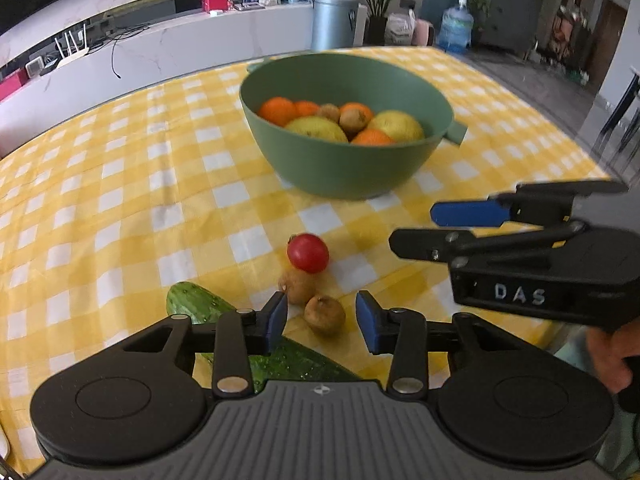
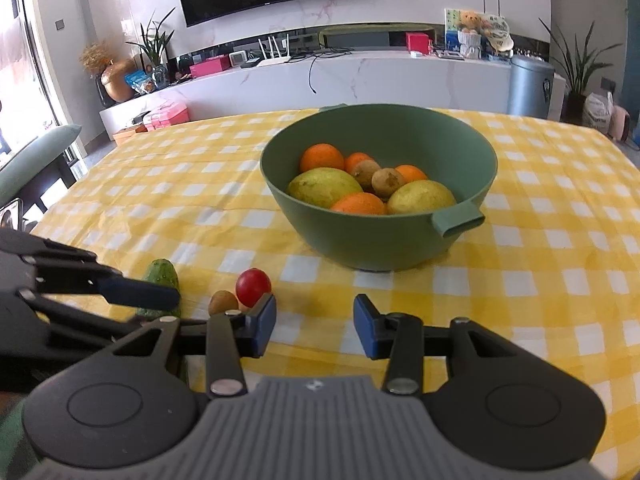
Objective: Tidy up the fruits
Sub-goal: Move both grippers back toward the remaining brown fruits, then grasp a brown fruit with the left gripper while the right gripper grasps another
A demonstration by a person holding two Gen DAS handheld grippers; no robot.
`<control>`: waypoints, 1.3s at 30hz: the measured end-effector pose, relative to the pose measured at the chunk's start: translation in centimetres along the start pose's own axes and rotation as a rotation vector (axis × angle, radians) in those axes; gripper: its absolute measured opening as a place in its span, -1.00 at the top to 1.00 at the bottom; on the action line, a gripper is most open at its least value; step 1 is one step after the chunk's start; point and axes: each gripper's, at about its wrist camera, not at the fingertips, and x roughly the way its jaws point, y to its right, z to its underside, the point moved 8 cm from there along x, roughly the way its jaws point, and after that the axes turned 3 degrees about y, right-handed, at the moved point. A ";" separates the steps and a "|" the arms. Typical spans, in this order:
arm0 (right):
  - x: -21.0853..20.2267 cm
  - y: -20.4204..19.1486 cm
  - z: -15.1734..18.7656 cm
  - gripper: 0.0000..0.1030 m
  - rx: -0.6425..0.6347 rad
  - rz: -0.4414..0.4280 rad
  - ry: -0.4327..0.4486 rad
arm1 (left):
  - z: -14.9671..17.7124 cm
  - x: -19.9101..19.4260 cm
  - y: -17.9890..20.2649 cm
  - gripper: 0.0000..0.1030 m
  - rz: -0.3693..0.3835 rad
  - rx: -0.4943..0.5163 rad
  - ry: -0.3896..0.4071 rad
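Note:
A small brown fruit (image 1: 325, 314) lies on the yellow checked cloth between the blue pads of my left gripper (image 1: 322, 322); the pads stand apart from it on both sides. Just beyond lie a second brown fruit (image 1: 297, 286) and a red tomato (image 1: 308, 253). A cucumber (image 1: 200, 304) lies partly under the left finger. The green bowl (image 1: 340, 172) farther back holds oranges, yellow-green fruits and brown fruits. My right gripper (image 2: 315, 328) hangs open over bare cloth, right of the tomato (image 2: 253, 287) and brown fruit (image 2: 223, 302). It also shows at right (image 1: 416, 228).
The bowl (image 2: 380, 244) has a handle (image 2: 460, 220) jutting toward me. One finger (image 2: 140, 294) of the left gripper crosses in front of the cucumber (image 2: 160, 278). A hand (image 1: 608, 356) holds the right gripper. The table's far edge faces a white TV counter.

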 end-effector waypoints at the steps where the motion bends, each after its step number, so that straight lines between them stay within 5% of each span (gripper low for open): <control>1: 0.1 0.0 0.0 0.21 0.003 -0.003 -0.002 | 0.1 0.2 0.0 0.17 0.003 0.001 -0.006; 21: 1.6 0.1 0.6 0.21 0.046 -0.017 -0.053 | 0.7 2.7 1.3 0.45 -0.053 0.109 -0.035; 39: 1.4 0.0 0.6 0.21 0.027 -0.007 -0.024 | -0.7 0.0 -1.7 0.46 -0.032 -0.079 0.062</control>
